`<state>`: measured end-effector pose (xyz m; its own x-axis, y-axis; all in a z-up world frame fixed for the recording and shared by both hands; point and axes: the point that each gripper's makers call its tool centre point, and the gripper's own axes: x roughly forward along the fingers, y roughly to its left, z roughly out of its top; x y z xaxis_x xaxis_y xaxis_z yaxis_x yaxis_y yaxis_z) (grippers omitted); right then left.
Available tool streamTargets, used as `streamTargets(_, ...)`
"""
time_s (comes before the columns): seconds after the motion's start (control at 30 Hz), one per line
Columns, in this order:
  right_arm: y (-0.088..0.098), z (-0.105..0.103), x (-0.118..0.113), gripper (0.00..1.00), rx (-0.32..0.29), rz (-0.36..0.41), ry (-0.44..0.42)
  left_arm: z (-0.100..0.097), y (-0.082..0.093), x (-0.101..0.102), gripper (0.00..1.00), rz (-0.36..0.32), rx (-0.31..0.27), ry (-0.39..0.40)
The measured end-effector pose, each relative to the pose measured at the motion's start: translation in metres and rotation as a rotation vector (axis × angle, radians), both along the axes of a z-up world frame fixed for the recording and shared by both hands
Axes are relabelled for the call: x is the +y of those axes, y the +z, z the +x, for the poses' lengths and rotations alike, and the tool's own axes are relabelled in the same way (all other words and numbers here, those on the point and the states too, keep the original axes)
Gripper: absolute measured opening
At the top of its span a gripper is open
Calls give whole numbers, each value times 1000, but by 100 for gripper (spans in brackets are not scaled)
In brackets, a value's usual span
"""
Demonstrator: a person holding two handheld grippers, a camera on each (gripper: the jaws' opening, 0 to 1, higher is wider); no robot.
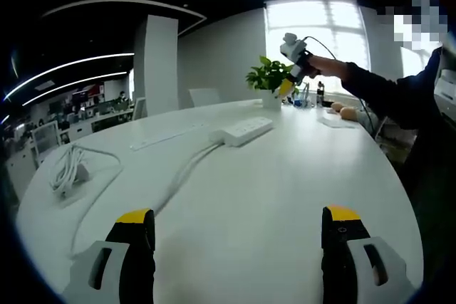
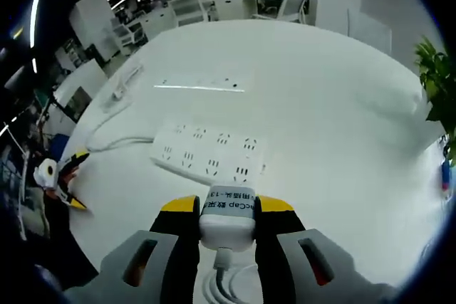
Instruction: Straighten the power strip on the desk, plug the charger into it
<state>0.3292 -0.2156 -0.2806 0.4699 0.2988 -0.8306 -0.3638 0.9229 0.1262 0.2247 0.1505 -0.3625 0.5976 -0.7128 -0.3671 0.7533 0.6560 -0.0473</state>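
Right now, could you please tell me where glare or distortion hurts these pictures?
Left gripper view: the window blows out behind the plant; fisheye bends the desk edge. Right gripper view: even light, the power strip and charger label readable, edges curved.

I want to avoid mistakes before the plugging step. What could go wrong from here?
1. The right gripper holds the white rectangular charger high above the white plastic power strip; the prongs may miss the sockets.
2. The left gripper is open and far from the strip, so the strip may slide when pushed.
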Motion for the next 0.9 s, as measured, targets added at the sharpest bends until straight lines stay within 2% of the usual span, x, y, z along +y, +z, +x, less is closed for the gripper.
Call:
streamTargets(0.23,-5,-2,4,28,53,-18,7,1,-1,2,99,-3,3,1)
streamTargets(0.6,-9,8,4,28,121,-30,22,2,-2,3,99,-4,0,2)
streamTargets(0.9,-11,13,4,28,147,-42,28,1,-2,3,99,-2,1,0)
